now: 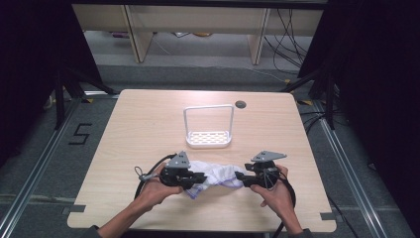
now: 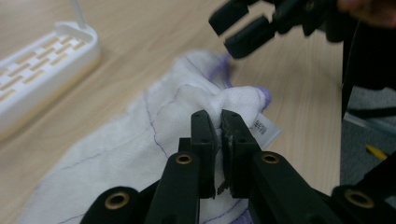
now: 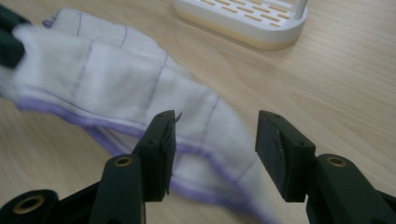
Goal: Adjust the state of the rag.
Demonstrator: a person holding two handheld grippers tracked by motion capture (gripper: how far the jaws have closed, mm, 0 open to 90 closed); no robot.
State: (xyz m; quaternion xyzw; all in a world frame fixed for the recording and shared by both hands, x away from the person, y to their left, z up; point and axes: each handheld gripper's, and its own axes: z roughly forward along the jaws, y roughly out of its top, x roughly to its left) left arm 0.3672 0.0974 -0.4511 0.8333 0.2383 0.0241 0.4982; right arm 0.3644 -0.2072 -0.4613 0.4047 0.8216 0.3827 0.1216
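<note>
White purple-edged cloth (image 2: 140,140) pinched in left tongs (image 2: 217,128), right tongs (image 3: 212,140) spread just above its other end.

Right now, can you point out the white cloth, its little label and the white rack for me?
white cloth (image 1: 218,173): high view, its middle between the two grippers.
label (image 2: 266,127): left gripper view, the printed tag at the pinched corner.
white rack (image 1: 209,139): high view, its slotted base.

white rack (image 1: 207,139) behind cloth (image 1: 218,173), sides open
</note>
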